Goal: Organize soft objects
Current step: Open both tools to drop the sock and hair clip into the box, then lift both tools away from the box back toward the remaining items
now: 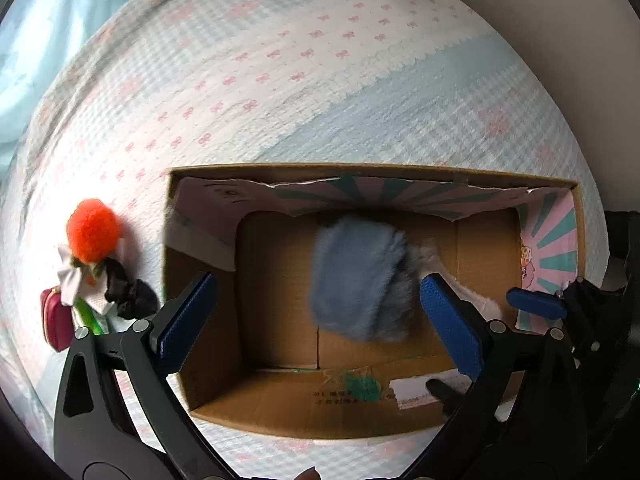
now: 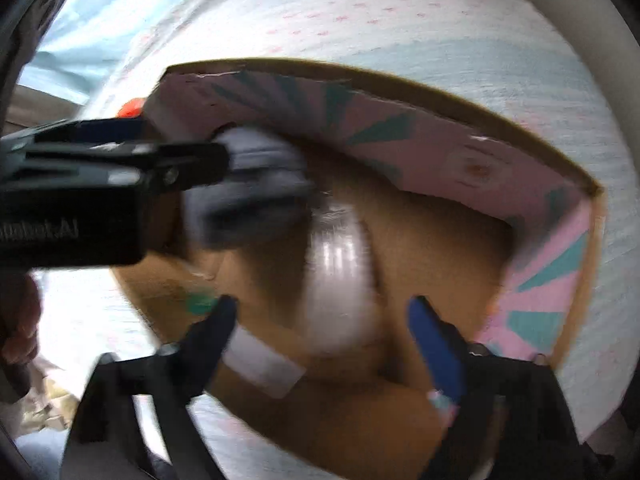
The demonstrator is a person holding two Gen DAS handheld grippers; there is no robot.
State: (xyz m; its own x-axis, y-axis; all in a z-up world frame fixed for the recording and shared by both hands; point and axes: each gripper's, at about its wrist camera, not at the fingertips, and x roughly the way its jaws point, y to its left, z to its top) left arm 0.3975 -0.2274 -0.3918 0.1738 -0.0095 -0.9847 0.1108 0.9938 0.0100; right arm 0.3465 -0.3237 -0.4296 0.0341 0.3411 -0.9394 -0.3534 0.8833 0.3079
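Observation:
An open cardboard box (image 1: 208,360) with a pink and teal lining stands on the bed. A fluffy blue-grey soft object (image 1: 356,280) is inside it, blurred, between my left gripper's fingers without touching them. My left gripper (image 1: 320,320) is open over the box. A white soft object (image 2: 340,280) lies on the box floor (image 2: 440,260) in the right wrist view, blurred. My right gripper (image 2: 320,340) is open above it. The left gripper's body (image 2: 100,184) crosses the right wrist view at left, beside the blue-grey object (image 2: 256,184).
Left of the box lies a small pile: an orange pompom (image 1: 93,236), white cloth, a black scrunchie (image 1: 132,292), a maroon pouch (image 1: 56,320). The bedspread (image 1: 280,80) is checked white and blue with pink bows. A light blue blanket (image 1: 60,20) lies at far left.

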